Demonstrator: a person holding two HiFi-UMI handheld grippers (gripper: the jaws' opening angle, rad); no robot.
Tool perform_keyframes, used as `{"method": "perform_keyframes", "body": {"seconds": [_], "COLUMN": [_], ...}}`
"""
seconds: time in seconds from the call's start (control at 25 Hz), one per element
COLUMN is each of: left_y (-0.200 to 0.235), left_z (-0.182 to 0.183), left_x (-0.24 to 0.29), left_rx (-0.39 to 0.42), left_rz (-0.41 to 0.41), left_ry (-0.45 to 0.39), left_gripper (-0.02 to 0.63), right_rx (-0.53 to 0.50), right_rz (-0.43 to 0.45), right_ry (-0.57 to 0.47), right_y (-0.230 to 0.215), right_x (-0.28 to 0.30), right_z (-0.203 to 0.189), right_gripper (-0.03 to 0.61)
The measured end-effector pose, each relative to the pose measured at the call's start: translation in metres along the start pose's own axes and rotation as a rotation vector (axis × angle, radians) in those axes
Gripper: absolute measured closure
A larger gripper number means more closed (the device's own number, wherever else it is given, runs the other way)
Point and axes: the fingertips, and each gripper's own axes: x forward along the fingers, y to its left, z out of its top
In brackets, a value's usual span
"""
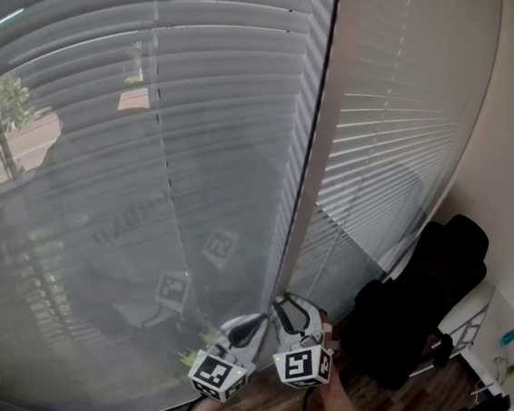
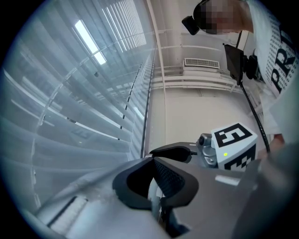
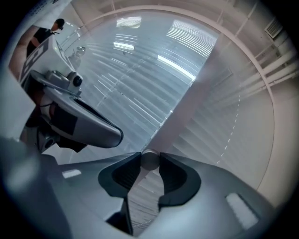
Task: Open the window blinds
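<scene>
Left blind [image 1: 154, 144]: ahead of both sets of jaws and to their left. Its slats are tilted enough that a tree [image 1: 8, 101] and some pavement outside show through them, so I judge it partly opened.
Right blind [image 1: 384, 122]: ahead of the jaws and to their right. Its slats overlap into a pale sheet with nothing visible through them, so it looks shut.
Post [image 1: 303, 205]: rises between the two blinds, straight beyond the jaw tips.
Wand [image 3: 149, 160]: its round end sits right between the right jaws, at their tips, with both pads touching it.
Right gripper [image 3: 149, 164]: jaws clamped on the wand, spread only by its thickness.
Left gripper [image 2: 154, 179]: jaws drawn close together, with a pale shaft pinched deep between the pads. This seems to be the same wand, gripped just beside the right gripper.
Which blind the wand serves: cannot tell, because it hangs along the post between the two.
Done: the wand is in hand, and the left blind already lets the outdoors through.
Left to do: more twisting of the wand, by my reading, until the left blind's slats lie level. The right blind is not yet started and probably has its own control, which I cannot find in these views.
</scene>
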Motion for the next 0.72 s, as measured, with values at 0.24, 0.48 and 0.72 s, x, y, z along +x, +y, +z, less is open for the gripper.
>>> {"method": "perform_keyframes", "body": {"seconds": [0.24,0.48,0.72], "left_y": [0.0008,0.0009,0.0004], "left_z": [-0.0007,-0.0004,-0.0006], "left_x": [-0.0002,0.0004,0.0], "left_rx": [0.0,0.001,0.002], "left_rz": [0.006,0.011,0.012], "left_ry": [0.005,0.006,0.006], "left_gripper": [0.618,0.618,0.618], "right_rx": [0.061,0.223,0.409], "right_rz": [0.015,0.022,0.037], "right_ry": [-0.021,-0.036,-0.059], "right_y": [-0.0001,-0.003,-0.0053], "right_x": [-0.0004,-0.0008,-0.0017], "right_z": [0.004,0.0025,0.0012], "right_gripper": [0.445,0.446,0.446]}}
